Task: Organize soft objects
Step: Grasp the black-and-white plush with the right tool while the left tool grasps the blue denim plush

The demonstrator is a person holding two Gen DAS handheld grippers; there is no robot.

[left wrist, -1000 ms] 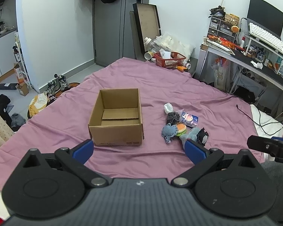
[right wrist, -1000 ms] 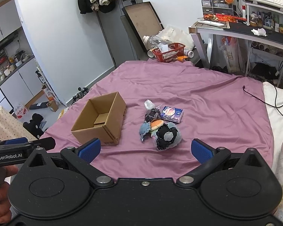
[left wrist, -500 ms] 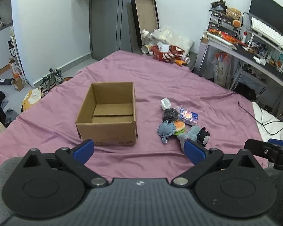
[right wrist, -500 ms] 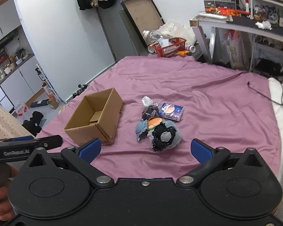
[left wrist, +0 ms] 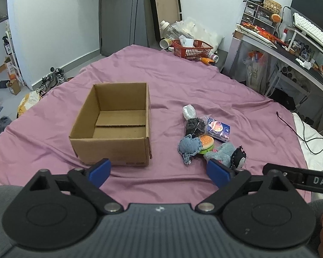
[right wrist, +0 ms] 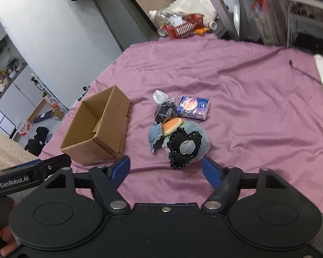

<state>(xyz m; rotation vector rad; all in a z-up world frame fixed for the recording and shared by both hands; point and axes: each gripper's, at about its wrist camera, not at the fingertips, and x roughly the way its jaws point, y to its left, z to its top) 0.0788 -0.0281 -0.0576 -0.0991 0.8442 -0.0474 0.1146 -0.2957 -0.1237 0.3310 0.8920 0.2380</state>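
Note:
An open, empty cardboard box [left wrist: 116, 124] sits on the purple bedsheet [left wrist: 183, 81]; it also shows in the right wrist view [right wrist: 97, 129]. To its right lies a pile of soft items: a grey-blue plush with a black patch [right wrist: 186, 145], a burger toy [right wrist: 171, 125], a denim piece [left wrist: 189, 147], a black bundle [left wrist: 194, 126] and a blue packet [right wrist: 193, 107]. My left gripper [left wrist: 158, 172] is open and empty, just before the box. My right gripper [right wrist: 165, 169] is open and empty, close above the plush.
A red basket [left wrist: 191, 48] and bottles stand beyond the bed's far edge. A cluttered desk [left wrist: 290, 49] runs along the right. Shoes and bags lie on the floor at left [left wrist: 53, 79]. A black cable [left wrist: 299, 129] trails over the bed's right side.
Both grippers have moved forward and down toward the bed. The right one has closed in on the plush pile. Both stay open.

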